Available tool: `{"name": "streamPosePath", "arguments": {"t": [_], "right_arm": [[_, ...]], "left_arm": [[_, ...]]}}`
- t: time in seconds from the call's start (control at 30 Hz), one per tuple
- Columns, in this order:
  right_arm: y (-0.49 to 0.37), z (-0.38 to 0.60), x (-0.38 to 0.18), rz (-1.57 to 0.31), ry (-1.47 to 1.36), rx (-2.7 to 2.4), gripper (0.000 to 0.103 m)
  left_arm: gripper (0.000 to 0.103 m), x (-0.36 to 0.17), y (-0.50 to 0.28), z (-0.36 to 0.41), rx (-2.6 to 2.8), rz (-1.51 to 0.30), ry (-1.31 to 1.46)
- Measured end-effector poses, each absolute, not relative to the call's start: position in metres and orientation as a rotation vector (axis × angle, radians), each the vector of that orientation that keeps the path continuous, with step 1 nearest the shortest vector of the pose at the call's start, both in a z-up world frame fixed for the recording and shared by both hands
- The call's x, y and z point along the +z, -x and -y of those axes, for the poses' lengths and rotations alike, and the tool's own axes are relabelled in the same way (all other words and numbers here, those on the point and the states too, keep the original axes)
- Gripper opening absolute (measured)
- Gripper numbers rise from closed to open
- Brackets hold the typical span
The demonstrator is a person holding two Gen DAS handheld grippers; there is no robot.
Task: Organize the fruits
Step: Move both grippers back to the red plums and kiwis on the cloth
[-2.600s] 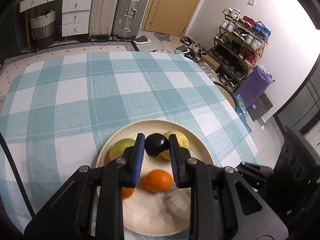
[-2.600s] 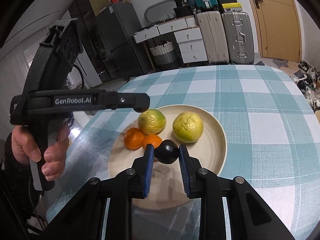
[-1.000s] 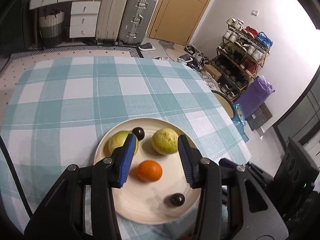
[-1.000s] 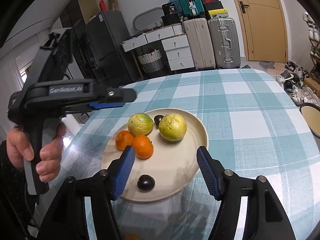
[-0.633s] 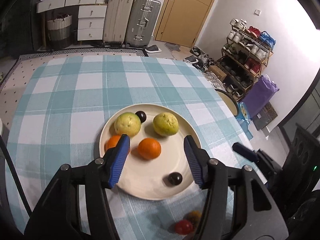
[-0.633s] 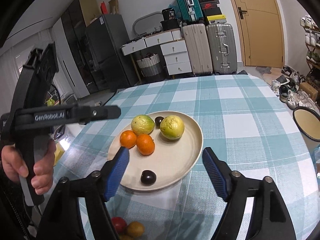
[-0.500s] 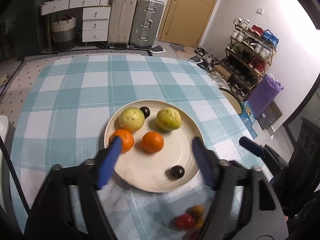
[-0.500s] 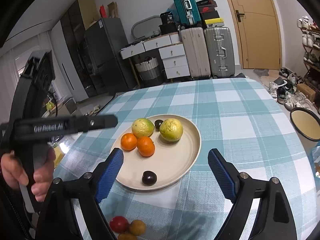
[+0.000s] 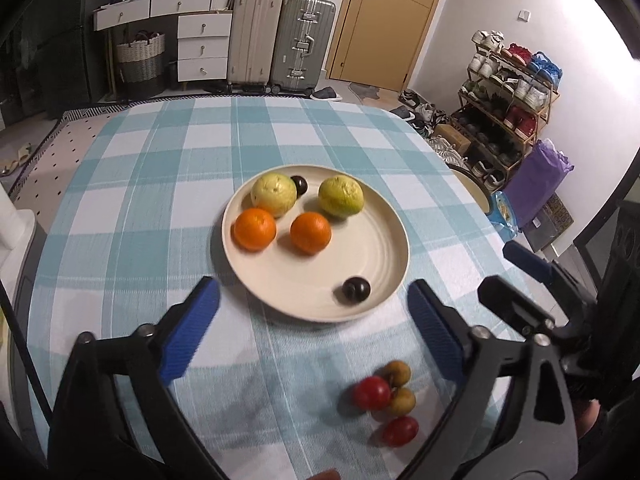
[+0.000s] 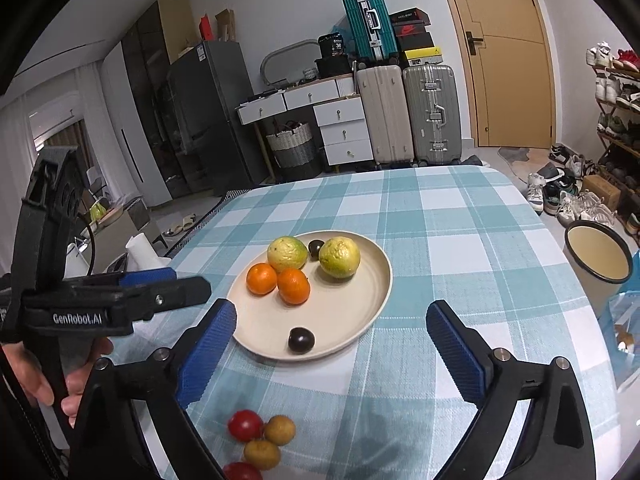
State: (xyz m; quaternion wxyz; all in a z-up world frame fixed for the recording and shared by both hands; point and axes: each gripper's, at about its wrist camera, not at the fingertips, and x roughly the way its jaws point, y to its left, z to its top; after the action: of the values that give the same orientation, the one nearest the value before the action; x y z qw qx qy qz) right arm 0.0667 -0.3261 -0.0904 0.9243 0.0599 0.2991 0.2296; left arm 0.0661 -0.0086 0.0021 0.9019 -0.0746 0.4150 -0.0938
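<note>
A cream plate (image 9: 384,256) (image 10: 372,296) on the checked tablecloth holds two yellow-green guavas (image 9: 274,194) (image 10: 339,257), two oranges (image 9: 310,232) (image 10: 293,286) and two dark plums, one at the back (image 9: 299,185) and one near the front rim (image 9: 356,290) (image 10: 301,340). Small red and brown fruits (image 9: 384,394) (image 10: 260,438) lie on the cloth in front of the plate. My left gripper (image 9: 314,330) is open and empty, held back above the near cloth. My right gripper (image 10: 332,350) is open and empty too. The left gripper also shows in the right wrist view (image 10: 160,286).
The table's right edge drops to a round stool (image 10: 598,252) and a blue bag. A white paper roll (image 10: 140,252) stands off the left edge. Suitcases, drawers and a shoe rack stand farther back.
Both grippers let go of their dark plums onto the plate, opened wide and pulled back and up. The small red and brown fruits in front of the plate came into view.
</note>
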Motion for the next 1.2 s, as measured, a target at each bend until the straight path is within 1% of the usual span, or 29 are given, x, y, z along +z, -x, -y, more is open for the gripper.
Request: {"name": "streamPosePath", "arguments": {"t": [0.27,0.67,1.2], "right_arm": [[-0.047,0.332,-0.093,-0.625,-0.114,0.462,0.099],[-0.028,0.341,-0.105,-0.67,-0.099,0.436,0.099],[-0.015,0.339,-0.115,-0.707,-0.083,0.425,0.101]], "left_arm": [[0.102,-0.01,-0.038,0.017,-0.22,-0.868,0.151],[0.102,-0.044,-0.001,0.041,-0.299,-0.936,0.117],[0.102,-0.082,0.017,0.062,-0.292,-1.019,0.052]]}}
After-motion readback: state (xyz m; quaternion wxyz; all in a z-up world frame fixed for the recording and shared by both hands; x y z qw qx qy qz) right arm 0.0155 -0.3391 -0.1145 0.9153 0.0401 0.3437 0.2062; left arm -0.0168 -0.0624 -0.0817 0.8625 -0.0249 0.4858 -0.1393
